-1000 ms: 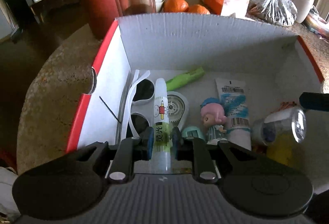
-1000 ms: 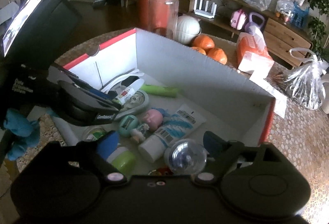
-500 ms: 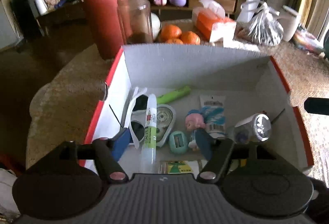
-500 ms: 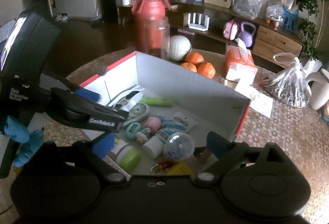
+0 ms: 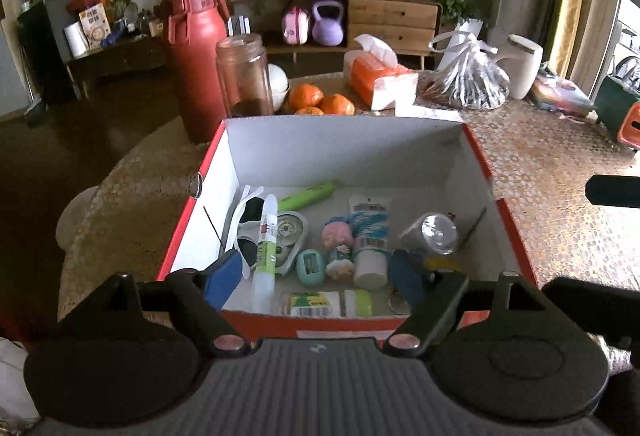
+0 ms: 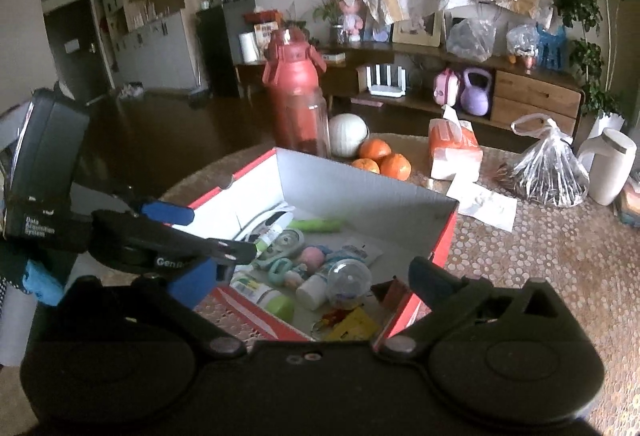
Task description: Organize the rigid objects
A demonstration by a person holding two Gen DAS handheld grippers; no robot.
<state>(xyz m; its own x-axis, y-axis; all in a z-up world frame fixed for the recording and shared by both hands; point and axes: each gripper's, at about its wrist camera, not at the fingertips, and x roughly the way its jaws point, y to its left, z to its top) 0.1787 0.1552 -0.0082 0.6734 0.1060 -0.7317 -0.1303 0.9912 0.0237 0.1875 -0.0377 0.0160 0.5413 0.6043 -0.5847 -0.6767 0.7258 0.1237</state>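
Both claws spread wide, empty: left claw, right claw, above near edge of shoebox on tabletop.

Glue stick lies in box, left side, over white sunglasses. Judgement: placing done; lift clear straight up, avoid near cardboard wall.

Box: matte white card, red rim. Round clear capsule, soft toothpaste tube, glossy pink-haired figurine.

The left gripper is matte black with a ribbed grey top panel, two round black housings, silver pivot screws and blue pads on its fingers. The right gripper has the same black build, blue-tipped. In the right wrist view, the left unit's black box reads "Data Acquisition System".
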